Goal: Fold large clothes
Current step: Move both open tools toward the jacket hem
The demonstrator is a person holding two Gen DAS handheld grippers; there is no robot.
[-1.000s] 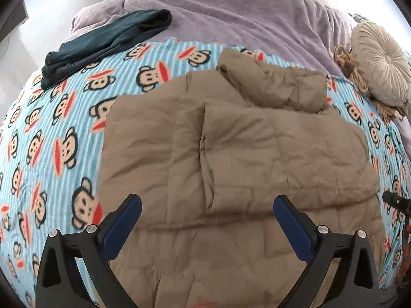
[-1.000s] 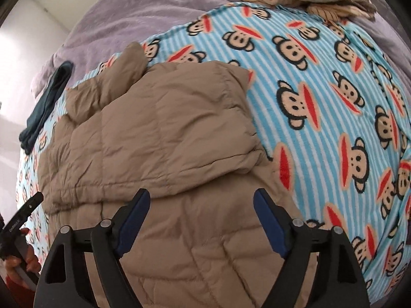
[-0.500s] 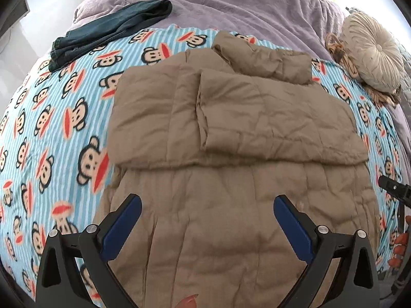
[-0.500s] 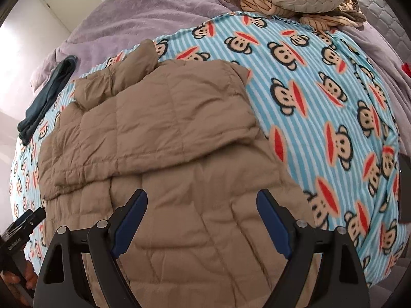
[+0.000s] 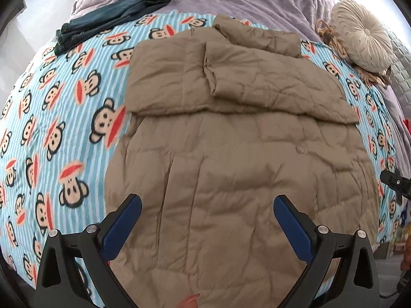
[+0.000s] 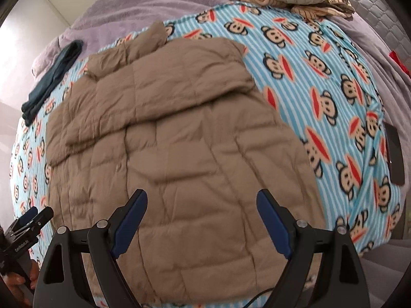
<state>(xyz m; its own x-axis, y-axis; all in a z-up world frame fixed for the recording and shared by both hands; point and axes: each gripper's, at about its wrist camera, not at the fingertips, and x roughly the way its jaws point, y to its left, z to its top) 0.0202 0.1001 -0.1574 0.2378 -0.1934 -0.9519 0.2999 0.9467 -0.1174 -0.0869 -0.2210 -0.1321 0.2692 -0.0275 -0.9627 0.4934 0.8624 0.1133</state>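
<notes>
Jacket (image 5: pixel 231 159): tan quilted garment, lying flat on the monkey-print blanket (image 5: pixel 51 118) that covers the bed; both sleeves folded across the chest, collar end at the far side, hem nearest the cameras.
Jacket, right view (image 6: pixel 179 141): same layout, hem reaching the near edge of the blanket (image 6: pixel 334 82).
Left gripper (image 5: pixel 207 220): above the hem area, jaws spread wide, nothing between them, not touching the fabric.
Right gripper (image 6: pixel 201 217): above the hem area, jaws spread wide, nothing held.
Jeans (image 5: pixel 113 18): dark, folded, at the far left corner of the blanket, well apart from the jacket.
Cushion (image 5: pixel 362 41): round, cream, pleated, at the far right of the bed.
Phone (image 6: pixel 395 154): dark, flat on the blanket's right edge.
</notes>
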